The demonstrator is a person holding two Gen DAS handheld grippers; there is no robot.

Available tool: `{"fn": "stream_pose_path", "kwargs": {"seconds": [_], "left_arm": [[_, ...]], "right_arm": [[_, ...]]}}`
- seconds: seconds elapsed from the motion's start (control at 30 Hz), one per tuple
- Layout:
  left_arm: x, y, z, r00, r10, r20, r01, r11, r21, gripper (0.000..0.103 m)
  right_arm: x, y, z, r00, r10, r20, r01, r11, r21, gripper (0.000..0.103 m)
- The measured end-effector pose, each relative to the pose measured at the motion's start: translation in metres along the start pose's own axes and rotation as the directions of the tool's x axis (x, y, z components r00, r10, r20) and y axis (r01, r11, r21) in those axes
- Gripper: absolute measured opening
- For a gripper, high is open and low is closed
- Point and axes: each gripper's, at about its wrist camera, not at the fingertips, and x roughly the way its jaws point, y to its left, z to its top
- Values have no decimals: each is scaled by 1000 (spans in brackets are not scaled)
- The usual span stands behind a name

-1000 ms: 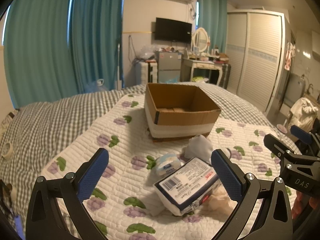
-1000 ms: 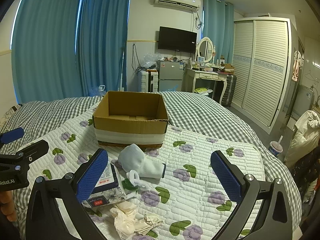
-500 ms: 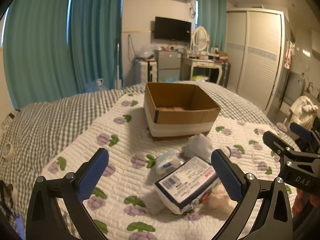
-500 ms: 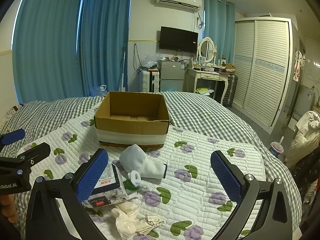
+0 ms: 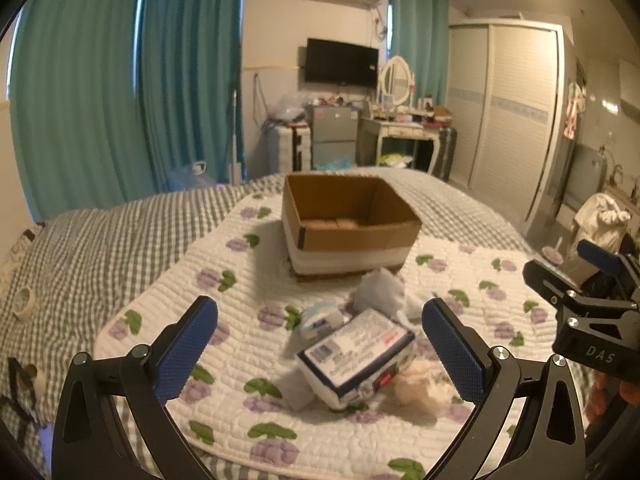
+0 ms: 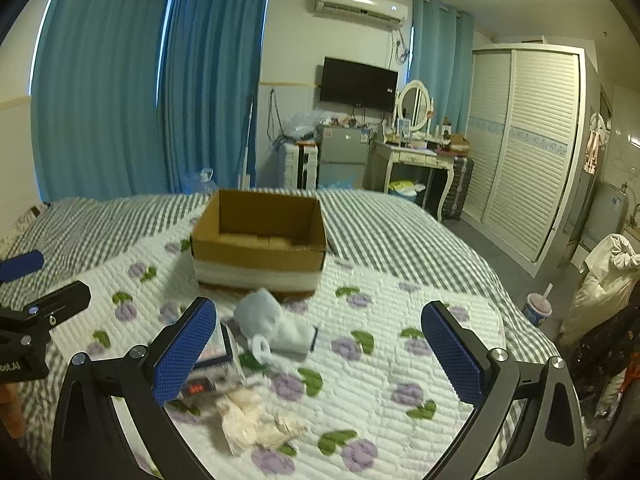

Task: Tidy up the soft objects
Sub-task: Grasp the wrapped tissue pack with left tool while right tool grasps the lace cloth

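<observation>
Bedroom with teal curtains behind; under my grippers a white quilt (image 5: 240, 280), ribbed and printed with purple flowers, lies over a grey checked bedspread (image 5: 92, 248).

Soft things sit in one loose cluster on the quilt, in front of one cardboard box (image 5: 348, 226). I count five: a plastic-wrapped tissue pack (image 5: 356, 356), rectangular and glossy with a dark blue border; a small pale blue packet (image 5: 322, 318) just behind it; a white sock (image 6: 276, 326), knitted and bunched at one end; a white ring (image 6: 262, 346) touching the sock; a crumpled cream cloth (image 6: 248, 420) at the near edge. In the left view the pack rests partly on the cloth, both blurred.

Box is open-topped, square-cornered, brown with a white band around its lower half, and I see nothing in it. It stands near the quilt's far edge, apart from the cluster.

My left gripper (image 5: 320, 344) hangs above the pack with both blue, dimpled pads spread wide, holding nothing. My right gripper (image 6: 318, 348) hovers over the sock, equally wide and bare; its left pad covers part of the pack. Each gripper shows at the other view's side.

Open quilt lies right of the sock and left of the packet. One roll of tape (image 5: 22, 300) rests on the bedspread, well off to the left
</observation>
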Motion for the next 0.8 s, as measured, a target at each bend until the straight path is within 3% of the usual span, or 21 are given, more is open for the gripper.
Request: {"fn": "stream_pose_path", "kwargs": {"seconds": [0.23, 0.43, 0.57, 0.67, 0.73, 0.8], "left_arm": [[33, -7, -36, 991, 12, -131, -10, 1000, 19, 103], [62, -7, -58, 973, 29, -230, -25, 999, 20, 103], [67, -4, -58, 970, 47, -237, -40, 999, 32, 103], [71, -3, -57, 970, 51, -238, -44, 998, 37, 103], [75, -4, -56, 968, 48, -245, -39, 998, 41, 103], [78, -7, -58, 965, 50, -256, -38, 998, 53, 103]], "right_arm": [[34, 7, -65, 981, 80, -174, -81, 997, 1, 102], [75, 37, -100, 943, 175, -285, -189, 982, -22, 89], [98, 50, -108, 917, 218, -333, -238, 971, -19, 78], [114, 59, -111, 898, 251, -362, -277, 961, -22, 64], [122, 61, -112, 890, 261, -373, -289, 957, -19, 41], [127, 60, -115, 880, 280, -383, -304, 953, -3, 25]]}}
